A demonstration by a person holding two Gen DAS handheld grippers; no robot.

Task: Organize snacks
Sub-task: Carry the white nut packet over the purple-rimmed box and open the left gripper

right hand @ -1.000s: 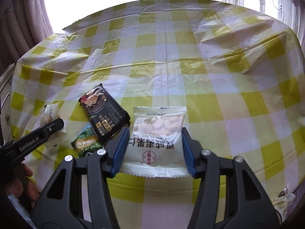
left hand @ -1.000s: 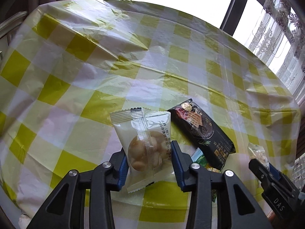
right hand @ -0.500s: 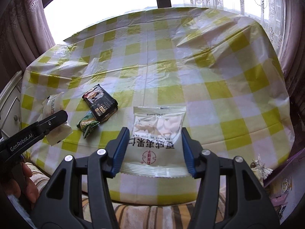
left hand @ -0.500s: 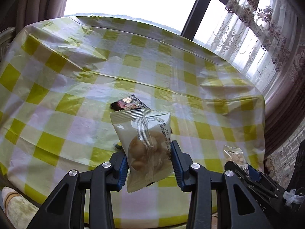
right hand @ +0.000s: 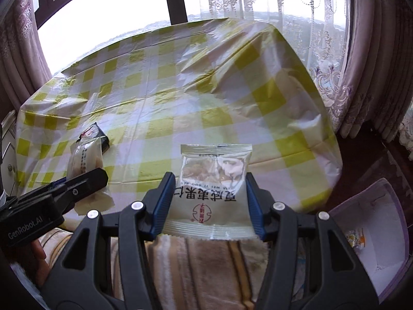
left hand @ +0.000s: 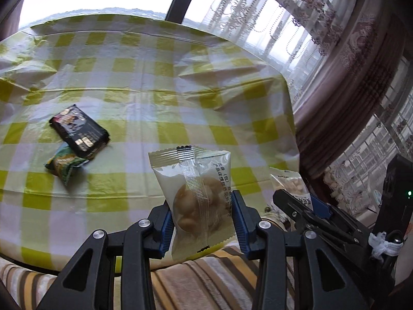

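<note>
The left hand-held gripper (left hand: 200, 219) is clamping a white packet of round biscuits (left hand: 197, 196) by its sides, upright and clear of the table (left hand: 180, 108), beyond its near edge. The right hand-held gripper (right hand: 209, 201) is gripping a white nut packet (right hand: 214, 188) the same way, printed face up. Both packets are being held off the cloth, apparently for carrying to the pale open box (right hand: 371, 235) standing low beside the table's right corner. A black packet (left hand: 78, 131) and a green packet (left hand: 65, 164) are lying touching near the table's left edge, awaiting collection.
</note>
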